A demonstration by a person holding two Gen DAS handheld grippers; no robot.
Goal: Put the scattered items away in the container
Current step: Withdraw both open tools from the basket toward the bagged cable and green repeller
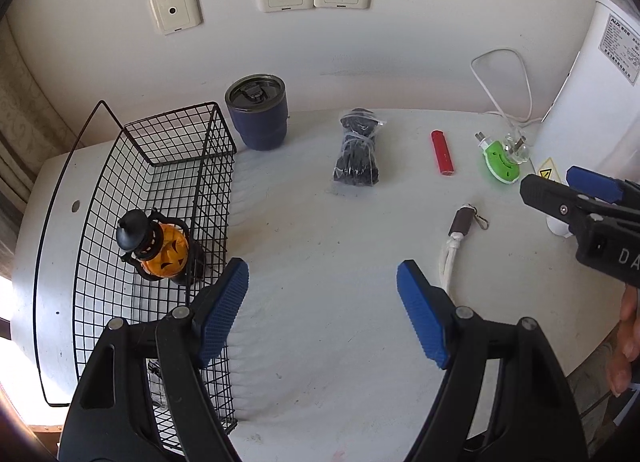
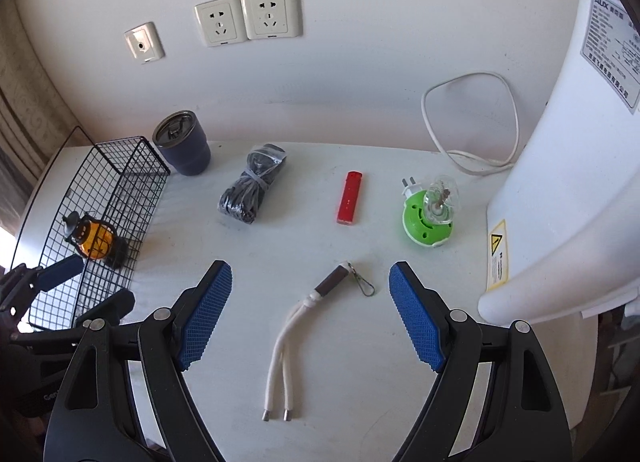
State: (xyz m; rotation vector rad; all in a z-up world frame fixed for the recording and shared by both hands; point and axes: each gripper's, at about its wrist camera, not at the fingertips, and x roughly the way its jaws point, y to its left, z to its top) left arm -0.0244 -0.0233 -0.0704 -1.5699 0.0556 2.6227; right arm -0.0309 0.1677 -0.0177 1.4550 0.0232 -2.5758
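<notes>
Both tongs are released and empty: the left tongs [image 1: 322, 312] hover beside the wire basket [image 1: 176, 190], the right tongs [image 2: 310, 312] above a white cord strap [image 2: 298, 326]. A pumpkin lantern [image 1: 160, 248] already lies in the basket — the rest sit on the white desk [image 1: 320, 342]: a bagged black cable [image 2: 252, 188], a red lighter [image 2: 350, 198], a green plug-in device [image 2: 428, 218]. A blue tumbler [image 1: 258, 112] stands just beside the basket.
</notes>
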